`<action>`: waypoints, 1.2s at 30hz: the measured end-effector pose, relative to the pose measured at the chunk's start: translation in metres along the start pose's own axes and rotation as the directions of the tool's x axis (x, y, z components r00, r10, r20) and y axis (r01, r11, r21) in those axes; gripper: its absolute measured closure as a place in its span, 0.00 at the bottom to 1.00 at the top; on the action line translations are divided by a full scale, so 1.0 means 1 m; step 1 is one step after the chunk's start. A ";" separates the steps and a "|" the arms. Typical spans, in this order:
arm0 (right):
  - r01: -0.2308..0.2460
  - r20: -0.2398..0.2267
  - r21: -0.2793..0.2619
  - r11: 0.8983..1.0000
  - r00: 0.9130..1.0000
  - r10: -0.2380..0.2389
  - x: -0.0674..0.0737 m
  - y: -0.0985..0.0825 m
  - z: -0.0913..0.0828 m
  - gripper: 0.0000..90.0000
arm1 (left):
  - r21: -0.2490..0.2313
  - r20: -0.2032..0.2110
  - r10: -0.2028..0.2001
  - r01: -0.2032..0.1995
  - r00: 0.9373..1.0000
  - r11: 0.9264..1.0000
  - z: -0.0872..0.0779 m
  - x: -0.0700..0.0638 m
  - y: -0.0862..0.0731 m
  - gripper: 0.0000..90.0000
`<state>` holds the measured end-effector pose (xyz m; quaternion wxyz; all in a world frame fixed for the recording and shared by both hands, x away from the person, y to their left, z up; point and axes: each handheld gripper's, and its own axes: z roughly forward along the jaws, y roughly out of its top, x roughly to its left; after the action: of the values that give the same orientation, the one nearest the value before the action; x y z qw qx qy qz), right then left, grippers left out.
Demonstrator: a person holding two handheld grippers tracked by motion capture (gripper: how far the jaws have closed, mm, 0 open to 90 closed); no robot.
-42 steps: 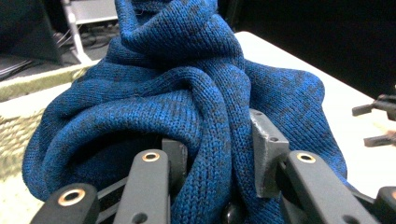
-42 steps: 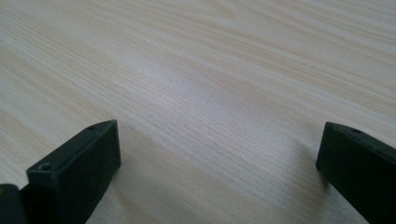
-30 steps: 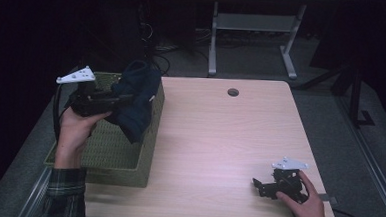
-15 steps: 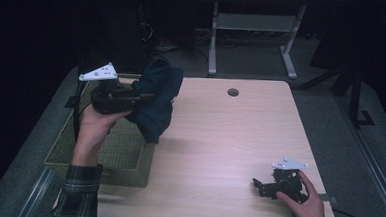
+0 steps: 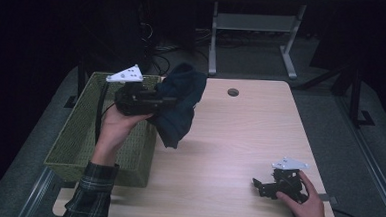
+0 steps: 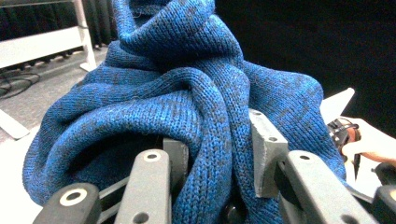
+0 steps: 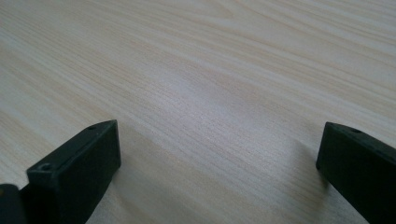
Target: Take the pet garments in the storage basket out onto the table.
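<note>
The left gripper [image 5: 157, 99], black with a grey three-cornered plate on top, is held up in the person's left hand [image 5: 117, 129] and is clamped on a rumpled dark blue knitted cloth [image 5: 180, 105]. In the left gripper view a thick fold of the knit is pinched between the two grey pads [image 6: 265, 154], and the rest of the cloth [image 6: 177, 102] bulges up and over in front of the jaws and spills down on both sides of them. In the high view the cloth hangs from the jaw tips, its lower end dangling below the gripper, clear of the table surface. Below and behind this gripper stands a green woven rectangular basket [image 5: 74, 137] on the light wooden table [image 5: 228, 155]; the cloth hangs just past the basket's nearer rim, over the bare wood.

The right gripper [image 5: 263, 187], also black with a grey plate, rests low on the table in the person's right hand [image 5: 306, 207], well apart from the cloth. In the right gripper view its two black jaws stand wide apart with nothing but pale wood grain [image 7: 219, 93] between and ahead of them
</note>
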<state>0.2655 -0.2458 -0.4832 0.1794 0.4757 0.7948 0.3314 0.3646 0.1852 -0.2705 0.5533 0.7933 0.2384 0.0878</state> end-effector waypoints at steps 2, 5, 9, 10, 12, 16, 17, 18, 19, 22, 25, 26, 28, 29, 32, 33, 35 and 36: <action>-0.001 -0.001 0.000 1.000 1.000 0.001 0.000 0.000 0.000 0.00 | 0.007 0.006 0.003 -0.003 1.000 1.000 0.008 -0.003 0.000 0.72; 0.000 -0.001 -0.001 1.000 1.000 0.000 0.000 0.000 0.000 0.00 | 0.018 0.022 0.005 -0.006 1.000 1.000 0.020 -0.006 -0.001 0.72; 0.002 0.000 -0.002 1.000 1.000 -0.002 0.000 0.000 0.000 0.00 | 0.025 0.037 0.002 -0.003 0.999 1.000 0.036 -0.008 -0.001 0.72; 0.002 0.000 -0.002 1.000 1.000 -0.002 0.000 0.000 0.000 0.00 | 0.035 0.040 0.006 -0.007 0.999 0.999 0.040 -0.009 -0.002 0.72; 0.002 0.000 -0.002 1.000 1.000 -0.002 0.000 0.000 0.000 0.00 | 0.041 0.047 0.006 -0.008 0.999 0.999 0.049 -0.011 -0.003 0.72; 0.001 0.000 -0.002 1.000 1.000 -0.001 0.000 0.000 0.000 0.00 | 0.063 0.066 0.009 -0.013 0.998 0.998 0.066 -0.016 -0.005 0.72; 0.002 0.000 -0.002 1.000 1.000 -0.002 0.000 0.000 0.000 0.00 | 0.069 0.070 0.013 -0.017 0.997 0.997 0.069 -0.017 -0.005 0.72; 0.002 0.000 -0.002 1.000 1.000 -0.002 0.000 0.000 0.000 0.00 | 0.080 0.078 0.019 -0.026 0.997 0.996 0.074 -0.019 -0.006 0.72; 0.002 0.000 -0.002 1.000 1.000 -0.002 0.000 0.000 0.000 0.00 | 0.084 0.082 0.021 -0.027 0.996 0.996 0.079 -0.020 -0.007 0.72; 0.002 0.000 -0.001 1.000 1.000 -0.002 0.000 0.000 0.000 0.00 | 0.105 0.097 0.025 -0.036 0.995 0.994 0.093 -0.024 -0.009 0.72; 0.002 0.000 -0.002 1.000 1.000 -0.002 0.000 0.000 0.000 0.00 | 0.119 0.105 0.030 -0.043 0.994 0.992 0.111 -0.028 -0.013 0.72; 0.002 0.000 -0.002 1.000 1.000 -0.002 0.000 0.000 0.000 0.00 | 0.123 0.105 0.029 -0.042 0.994 0.992 0.115 -0.028 -0.015 0.72; 0.002 0.000 -0.002 1.000 1.000 -0.002 0.000 0.000 0.000 0.00 | 0.148 0.109 0.029 -0.045 0.994 0.988 0.127 -0.029 -0.019 0.72; 0.002 0.000 -0.002 1.000 1.000 -0.002 0.000 0.000 0.000 0.00 | 0.161 0.109 0.030 -0.047 0.994 0.986 0.133 -0.030 -0.022 0.72; 0.003 0.000 -0.003 1.000 1.000 -0.003 0.000 0.000 0.000 0.00 | 0.198 0.122 0.020 -0.044 0.992 0.979 0.149 -0.031 -0.031 0.72; 0.003 0.000 -0.003 1.000 1.000 -0.003 0.000 0.000 0.000 0.00 | 0.205 0.122 0.015 -0.040 0.992 0.978 0.154 -0.031 -0.033 0.72; 0.003 0.000 -0.002 1.000 1.000 -0.003 0.000 0.000 0.000 0.00 | 0.219 0.120 0.013 -0.039 0.993 0.975 0.162 -0.031 -0.037 0.72; 0.003 0.000 -0.002 1.000 1.000 -0.003 0.000 0.000 0.000 0.00 | 0.224 0.117 0.013 -0.039 0.993 0.974 0.167 -0.031 -0.040 0.72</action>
<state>0.2656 -0.2460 -0.4834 0.1804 0.4744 0.7951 0.3321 0.3936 0.0420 -0.3650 0.4712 0.8578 0.2041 0.0216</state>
